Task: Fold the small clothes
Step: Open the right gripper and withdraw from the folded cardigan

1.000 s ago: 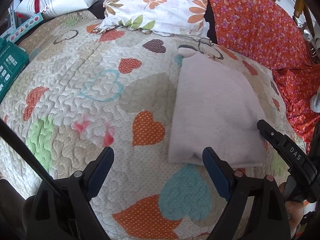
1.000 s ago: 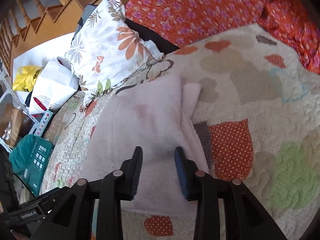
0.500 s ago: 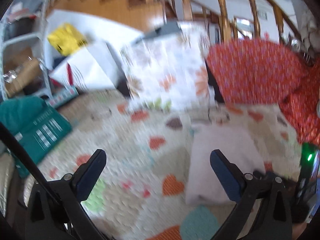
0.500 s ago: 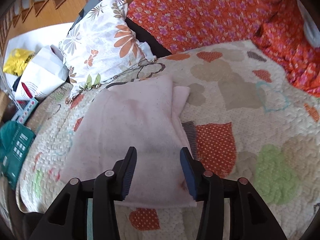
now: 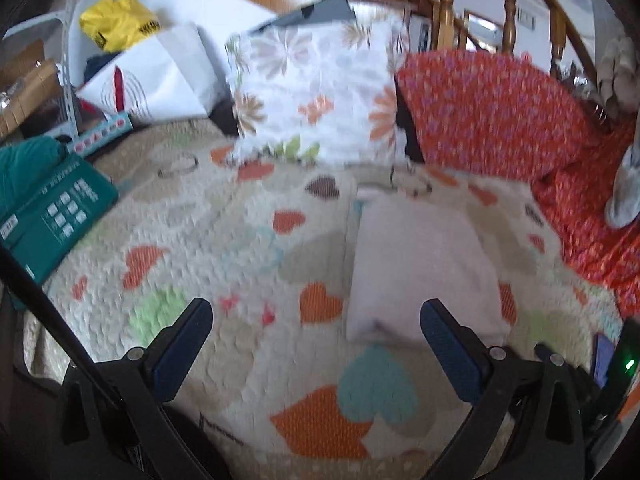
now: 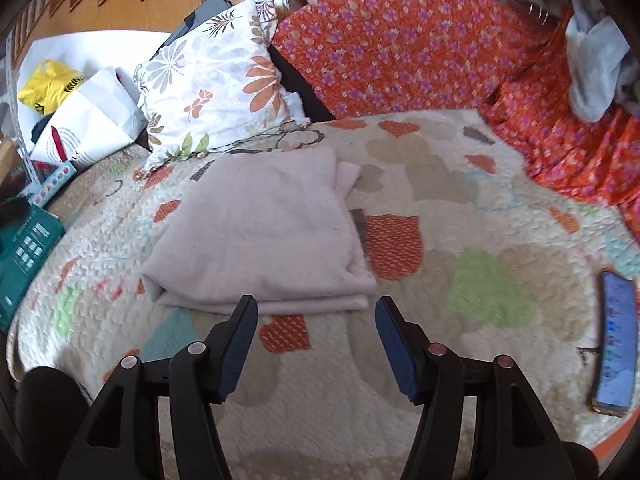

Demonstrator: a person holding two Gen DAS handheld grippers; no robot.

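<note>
A pale pink garment (image 6: 264, 232) lies folded into a flat rectangle on the heart-patterned quilt (image 6: 460, 240); it also shows in the left wrist view (image 5: 420, 264), right of centre. My left gripper (image 5: 316, 328) is open and empty, held back from the quilt with the fold just beyond its right finger. My right gripper (image 6: 314, 322) is open and empty, just short of the garment's near edge, not touching it.
A floral pillow (image 6: 216, 80) and an orange flowered cushion (image 6: 400, 48) stand behind the quilt. A teal box (image 5: 52, 216) and white bag (image 5: 156, 76) lie at the left. A phone (image 6: 614, 340) lies on the quilt at right. Grey clothes (image 6: 596, 64) hang at far right.
Both grippers have pulled back and risen away from the folded garment. The right gripper's jaws have widened from nearly closed over the cloth to open.
</note>
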